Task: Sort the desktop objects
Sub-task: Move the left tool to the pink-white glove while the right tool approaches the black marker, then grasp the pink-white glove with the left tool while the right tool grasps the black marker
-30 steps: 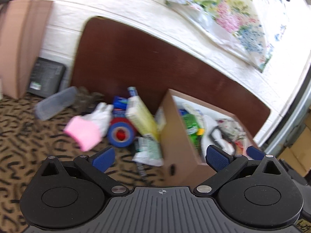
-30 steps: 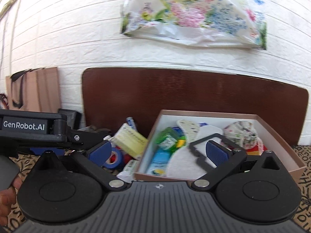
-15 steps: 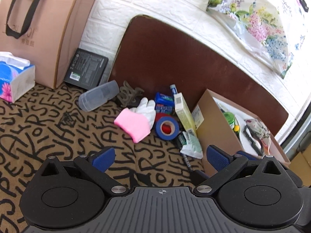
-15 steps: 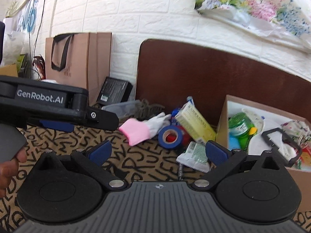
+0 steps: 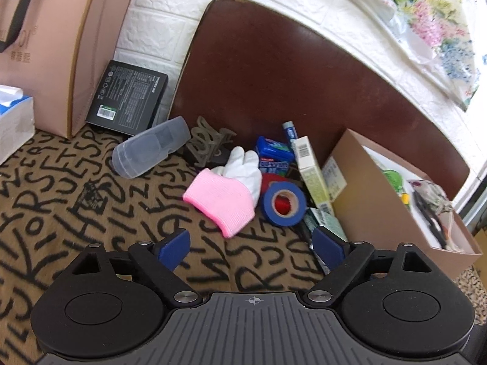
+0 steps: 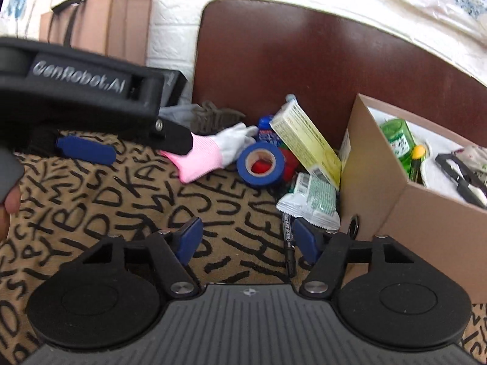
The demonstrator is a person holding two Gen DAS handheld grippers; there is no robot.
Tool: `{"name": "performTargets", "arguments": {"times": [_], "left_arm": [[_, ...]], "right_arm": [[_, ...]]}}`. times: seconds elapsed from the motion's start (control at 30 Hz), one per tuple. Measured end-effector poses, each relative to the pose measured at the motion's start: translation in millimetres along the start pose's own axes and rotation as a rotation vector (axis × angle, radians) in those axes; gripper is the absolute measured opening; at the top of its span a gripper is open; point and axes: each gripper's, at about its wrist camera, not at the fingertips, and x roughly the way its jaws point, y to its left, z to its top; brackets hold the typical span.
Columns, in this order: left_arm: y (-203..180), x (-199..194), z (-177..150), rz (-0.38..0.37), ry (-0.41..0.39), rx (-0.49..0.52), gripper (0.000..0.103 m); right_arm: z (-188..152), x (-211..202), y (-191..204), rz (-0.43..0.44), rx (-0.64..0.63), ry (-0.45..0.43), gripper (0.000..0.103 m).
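On my right wrist view, the open brown cardboard box (image 6: pixel 426 213) stands at the right of the worktop (image 6: pixel 106 213), which is covered in tan cloth with black lettering. Inside it I see a green plastic bottle (image 6: pixel 397 143), a black frame-shaped piece (image 6: pixel 459 176) and floral fabric (image 6: pixel 474 152). Beside the box's left wall lies the loose pile: a yellow-green carton (image 6: pixel 307 143) leaning tilted, a crinkled white-and-green foil packet (image 6: pixel 313 203), a roll of blue tape (image 6: pixel 261 164) and a white knit glove with a pink ribbed cuff (image 6: pixel 210 152). A black marker pen (image 6: pixel 287 243) lies between my right hand-held gripper (image 6: pixel 248 240) pads, whose jaws are closing but not touching it. My left hand-held gripper (image 5: pixel 252 243) is closing too, holding nothing; a clear plastic cup (image 5: pixel 149 149) lies tipped behind.
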Motion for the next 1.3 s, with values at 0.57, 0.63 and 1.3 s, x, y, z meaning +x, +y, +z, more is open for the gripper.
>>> {"name": "performTargets", "arguments": {"times": [0.57, 0.63, 1.3], "left_arm": [[6, 79, 15, 0.039, 0.088, 0.04, 0.067], [9, 85, 15, 0.067, 0.108, 0.038, 0.048], [0, 0, -38, 0.06, 0.213, 0.04, 0.003]], "right_arm": [[-11, 31, -11, -0.084, 0.079, 0.063, 0.058], [-12, 31, -10, -0.091, 0.079, 0.067, 0.058], [-32, -13, -25, 0.128, 0.222, 0.119, 0.01]]}}
